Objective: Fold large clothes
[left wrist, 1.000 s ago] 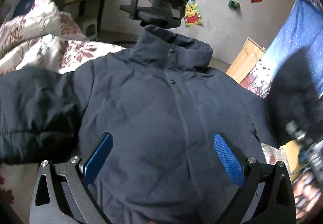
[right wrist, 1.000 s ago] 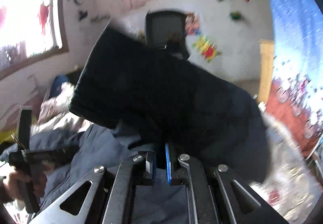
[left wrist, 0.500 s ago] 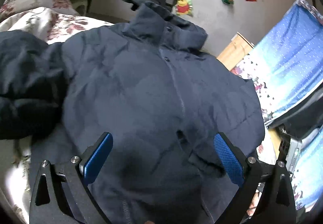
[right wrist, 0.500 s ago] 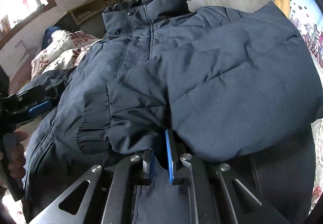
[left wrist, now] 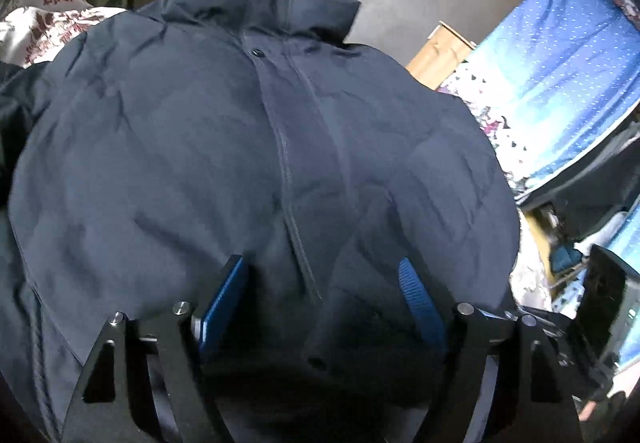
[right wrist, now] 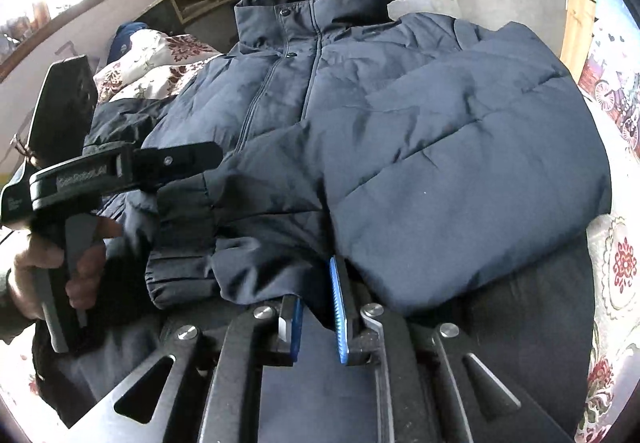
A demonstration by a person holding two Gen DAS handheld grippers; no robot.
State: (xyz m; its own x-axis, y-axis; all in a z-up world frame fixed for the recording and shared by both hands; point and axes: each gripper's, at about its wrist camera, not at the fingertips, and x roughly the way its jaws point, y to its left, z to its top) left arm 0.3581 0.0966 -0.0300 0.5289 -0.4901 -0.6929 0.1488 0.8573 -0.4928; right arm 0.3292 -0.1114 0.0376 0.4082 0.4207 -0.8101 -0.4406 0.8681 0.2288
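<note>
1. The bed, under a cover printed with red flowers, carries the whole job: it gives the bulky garment a broad, soft surface to lie flat on.
2. The jacket, a dark navy padded one with a stand-up collar, lies front-up on the bed, zipped and snapped shut down the middle so that it folds as one slab.
3. Its sleeve lies folded across the chest, cuff pointing toward the left hand; judged from this, the sleeve fold on this side is being laid down. The quilting is puffy and creased, so it will likely spring back unless pressed.
4. The left tool hangs low over the lower front with the zip line between its blue pads; its jaws have just been closing from wide, but the pads stand apart and clamp nothing.
5. The right tool sits at the sleeve's lower edge; its jaws have just been easing apart, a narrow gap shows, and fabric lies between the pads without being visibly pinched, which suggests a release.
</note>
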